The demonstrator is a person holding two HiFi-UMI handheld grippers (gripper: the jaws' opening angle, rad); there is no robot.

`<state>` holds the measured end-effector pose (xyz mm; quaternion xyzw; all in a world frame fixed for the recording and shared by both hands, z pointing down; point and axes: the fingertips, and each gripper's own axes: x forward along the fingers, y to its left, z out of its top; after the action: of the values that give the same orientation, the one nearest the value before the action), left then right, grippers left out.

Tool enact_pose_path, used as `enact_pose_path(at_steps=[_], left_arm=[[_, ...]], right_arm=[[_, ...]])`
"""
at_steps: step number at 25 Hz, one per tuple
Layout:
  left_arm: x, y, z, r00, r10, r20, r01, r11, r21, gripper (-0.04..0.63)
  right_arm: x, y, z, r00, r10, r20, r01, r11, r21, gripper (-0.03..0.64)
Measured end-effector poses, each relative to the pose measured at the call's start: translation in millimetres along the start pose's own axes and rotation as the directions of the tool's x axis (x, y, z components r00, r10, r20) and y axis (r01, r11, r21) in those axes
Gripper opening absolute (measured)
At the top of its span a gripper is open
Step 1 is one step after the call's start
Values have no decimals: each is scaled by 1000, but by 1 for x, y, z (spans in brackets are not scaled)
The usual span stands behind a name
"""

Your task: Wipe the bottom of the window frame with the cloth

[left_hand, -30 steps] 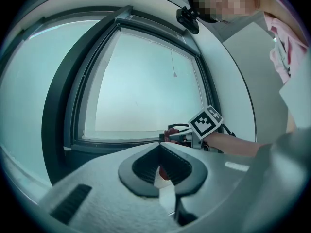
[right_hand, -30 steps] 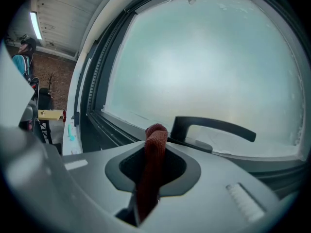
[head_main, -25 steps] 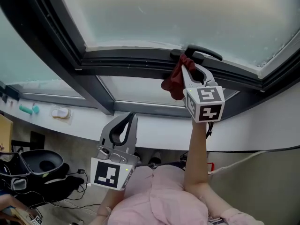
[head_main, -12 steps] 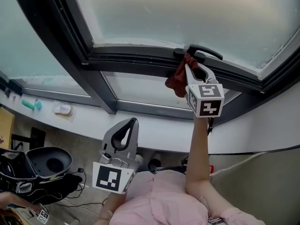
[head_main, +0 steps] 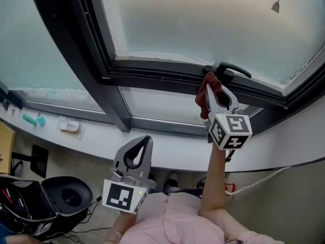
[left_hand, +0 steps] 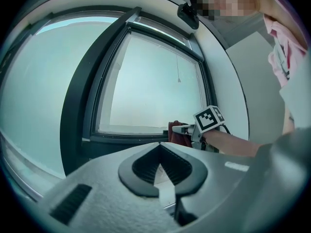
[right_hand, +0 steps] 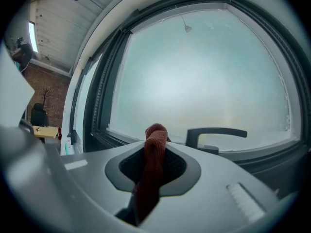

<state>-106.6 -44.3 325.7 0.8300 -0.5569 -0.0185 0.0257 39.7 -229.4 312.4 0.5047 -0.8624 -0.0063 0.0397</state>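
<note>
head view: the right gripper (head_main: 217, 84) is raised to the dark grey bottom rail of the window frame (head_main: 152, 74), its fingers clamped on a dark red knitted cloth (head_main: 205, 93). the cloth bunches out past the fingertips and hangs down on their left side. its top fold sits at the rail; contact is probable but we cannot confirm it. the black lever window handle (head_main: 232, 68) lies just beyond the fingertips, slightly to their right.

right gripper view agrees: the cloth is pinched between the closed jaws, one fold standing up above them, the handle just to the right of that fold.

the left gripper (head_main: 144, 140) is held low, well apart from the frame. its fingers are shut together with nothing between them, and the left gripper view bears this out.

change over the last second: the head camera has swung, yet the right gripper has kept its station beside the handle, and the cloth has crept only slightly toward it. we judge that the wipe is working the handle end, and that the long run of rail to the left of the fingers remains to be covered.
</note>
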Motion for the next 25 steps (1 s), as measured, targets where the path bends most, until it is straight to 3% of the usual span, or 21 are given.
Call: enact_pose_path(at_steps=[3, 6, 11, 20, 25], left_arm=[[-4, 16, 0, 999, -34, -27, 34, 999, 32, 0], [-5, 34, 15, 999, -36, 26, 35, 999, 11, 0], [-13, 68, 11, 999, -38, -20, 40, 998, 58, 0], [-30, 124, 14, 999, 30, -24, -28, 997, 66, 0], [-30, 147, 11, 999, 31, -24, -30, 998, 48, 0]], right_arm=[[7, 31, 8, 999, 26, 25, -26, 1000, -4, 60], [20, 67, 17, 997, 59, 56, -59, 998, 12, 60], [54, 137, 25, 985, 153, 85, -154, 988, 2, 58], [109, 245, 12, 943, 331, 33, -331, 944, -5, 58], [139, 283, -11, 926, 378, -26, -378, 926, -10, 58]])
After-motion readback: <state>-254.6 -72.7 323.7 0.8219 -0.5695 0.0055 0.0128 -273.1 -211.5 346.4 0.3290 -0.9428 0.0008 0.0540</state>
